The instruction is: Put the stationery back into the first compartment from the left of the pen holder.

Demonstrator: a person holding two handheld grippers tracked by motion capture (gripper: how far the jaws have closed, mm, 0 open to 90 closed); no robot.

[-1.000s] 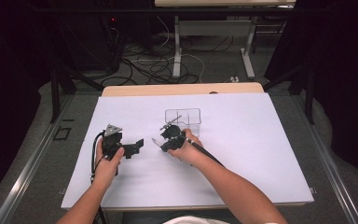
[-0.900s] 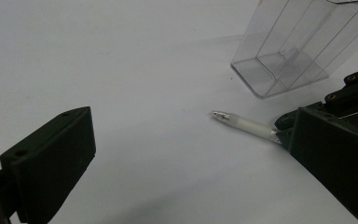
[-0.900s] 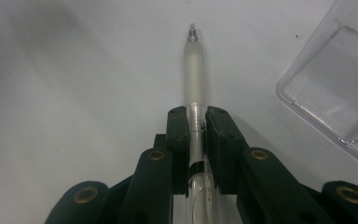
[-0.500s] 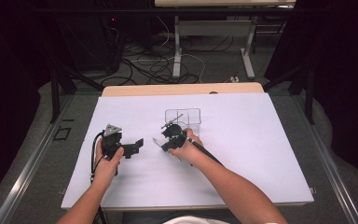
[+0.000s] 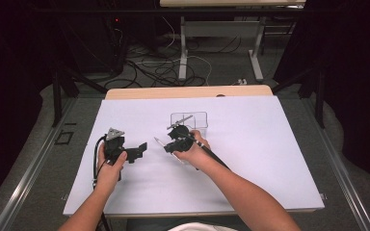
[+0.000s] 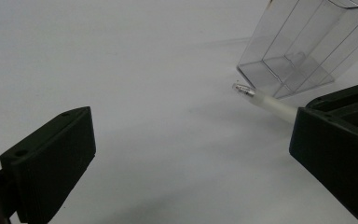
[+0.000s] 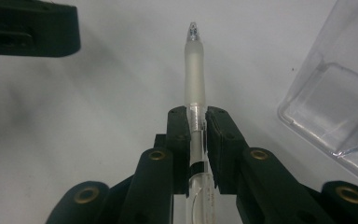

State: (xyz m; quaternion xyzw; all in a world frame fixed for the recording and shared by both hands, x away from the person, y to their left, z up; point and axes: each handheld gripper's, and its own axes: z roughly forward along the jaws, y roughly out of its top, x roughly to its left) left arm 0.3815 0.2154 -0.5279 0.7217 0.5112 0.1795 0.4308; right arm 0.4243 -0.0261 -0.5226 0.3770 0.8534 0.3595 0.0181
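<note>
A pen with a frosted grip and a clear tip [image 7: 194, 70] sticks forward out of my right gripper [image 7: 196, 116], whose jaws are shut on its barrel. In the high view the right gripper [image 5: 169, 144] hovers mid-table, and the pen [image 5: 157, 141] points left toward my left gripper [image 5: 138, 149]. The left gripper [image 6: 191, 135] stands wide open with nothing between its pads. From there I see the pen's tip [image 6: 256, 94] just beyond its right jaw, a little above the sheet. A clear plastic box [image 5: 189, 119] sits right behind the right gripper.
A white sheet [image 5: 270, 159] covers the table, with a strip of wooden tabletop [image 5: 188, 92] at its far edge. The clear box [image 7: 335, 102] lies close on the pen's right. Cables and table legs lie on the floor beyond.
</note>
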